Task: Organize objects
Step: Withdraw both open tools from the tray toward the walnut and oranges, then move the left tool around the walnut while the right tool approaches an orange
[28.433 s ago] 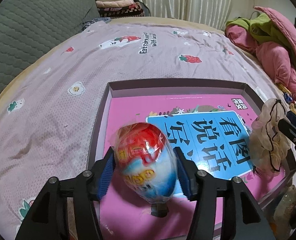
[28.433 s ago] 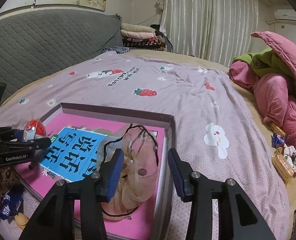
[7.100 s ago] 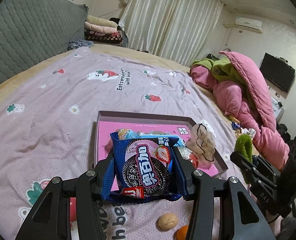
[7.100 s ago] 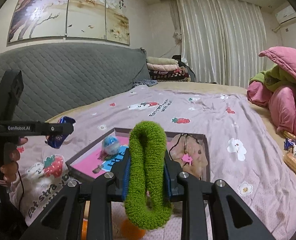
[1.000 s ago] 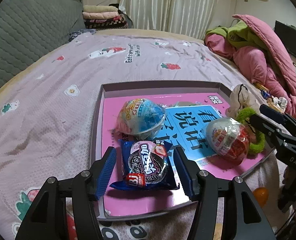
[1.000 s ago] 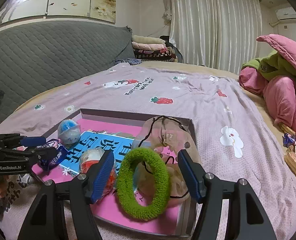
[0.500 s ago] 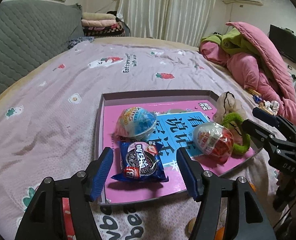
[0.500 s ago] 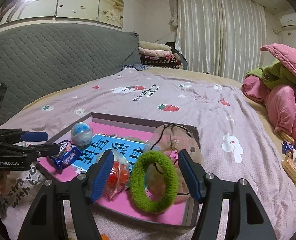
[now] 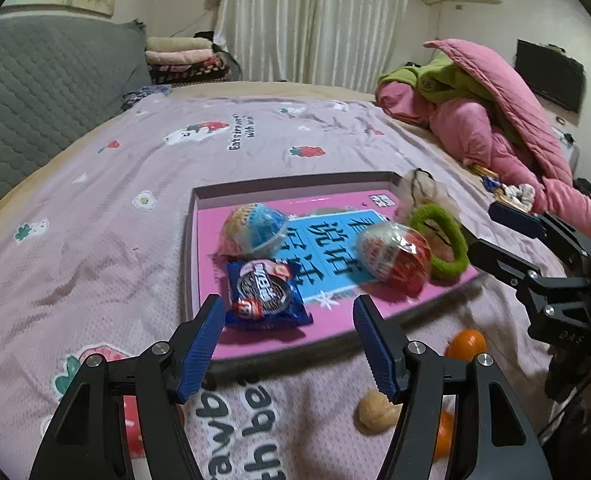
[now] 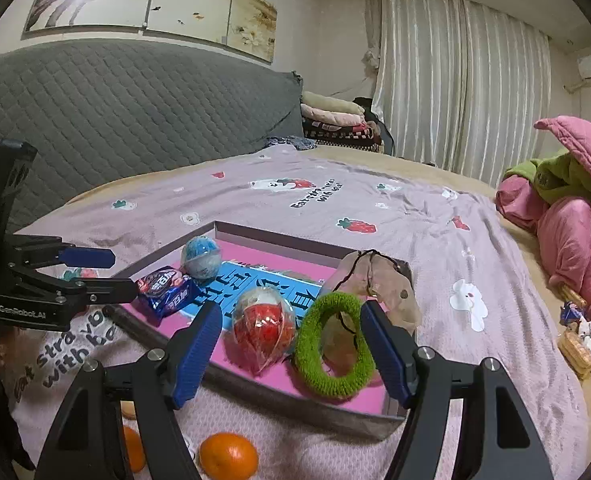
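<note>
Snacks and toys sit in a shallow pink tray [image 9: 203, 216] on the lilac bedspread [image 9: 95, 208]. At its near left lies a blue cookie packet [image 9: 264, 294], with a blue wrapped egg [image 9: 255, 229] just beyond it. Further right a red wrapped egg [image 10: 264, 325] leans beside a green hair ring [image 10: 333, 350], which rests against a crumpled beige net [image 10: 379, 284] in the far right corner. The left gripper [image 9: 289, 324] hangs over the tray's near edge, jaws spread after opening, nothing between them. The right gripper [image 10: 291, 338] has also just widened, empty, above the red egg and ring. An orange [image 10: 228, 456] and a walnut [image 9: 376, 416] lie on the bedspread near the tray.
</note>
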Action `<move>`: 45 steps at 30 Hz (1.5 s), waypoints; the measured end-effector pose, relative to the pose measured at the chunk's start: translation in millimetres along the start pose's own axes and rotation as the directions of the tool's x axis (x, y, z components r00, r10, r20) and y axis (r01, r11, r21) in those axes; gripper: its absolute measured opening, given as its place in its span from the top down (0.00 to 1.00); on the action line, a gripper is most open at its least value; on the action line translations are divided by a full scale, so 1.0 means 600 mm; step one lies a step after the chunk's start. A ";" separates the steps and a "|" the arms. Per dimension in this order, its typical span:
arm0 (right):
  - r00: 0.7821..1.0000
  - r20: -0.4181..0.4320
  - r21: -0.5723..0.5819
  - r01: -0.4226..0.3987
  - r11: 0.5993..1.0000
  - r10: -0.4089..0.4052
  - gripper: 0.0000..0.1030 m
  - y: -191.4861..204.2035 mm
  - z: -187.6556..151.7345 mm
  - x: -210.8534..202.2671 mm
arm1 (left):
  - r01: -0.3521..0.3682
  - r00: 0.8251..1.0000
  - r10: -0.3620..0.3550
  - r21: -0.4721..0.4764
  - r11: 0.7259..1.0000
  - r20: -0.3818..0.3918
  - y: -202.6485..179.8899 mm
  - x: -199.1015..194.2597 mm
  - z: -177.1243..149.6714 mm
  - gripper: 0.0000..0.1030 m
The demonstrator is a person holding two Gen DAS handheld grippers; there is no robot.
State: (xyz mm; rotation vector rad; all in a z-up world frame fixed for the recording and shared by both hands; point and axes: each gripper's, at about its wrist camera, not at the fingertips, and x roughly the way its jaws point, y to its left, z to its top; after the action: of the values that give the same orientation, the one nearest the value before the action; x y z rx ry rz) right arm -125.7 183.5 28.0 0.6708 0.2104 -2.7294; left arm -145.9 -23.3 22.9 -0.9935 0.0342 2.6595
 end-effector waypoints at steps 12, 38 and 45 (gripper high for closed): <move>0.999 -0.021 -0.030 -0.025 0.999 0.024 0.31 0.014 -0.023 -0.020 | 0.028 0.999 -0.026 0.040 0.999 -0.031 -0.012 -0.012 -0.043 0.34; 0.993 -0.104 -0.063 -0.061 0.996 0.055 0.31 0.024 -0.075 -0.034 | 0.106 0.992 -0.099 0.082 0.991 -0.083 -0.030 -0.024 -0.093 0.34; 0.990 -0.129 -0.098 -0.072 0.993 0.059 0.31 0.036 -0.087 -0.036 | 0.132 0.988 -0.122 0.108 0.985 -0.095 -0.038 -0.026 -0.104 0.34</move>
State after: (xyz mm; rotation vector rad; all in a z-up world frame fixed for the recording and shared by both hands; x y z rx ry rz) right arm -78.2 180.2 -9.1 0.8060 0.3492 -2.5958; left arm -88.4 -13.5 -13.0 -1.0387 0.1354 2.4682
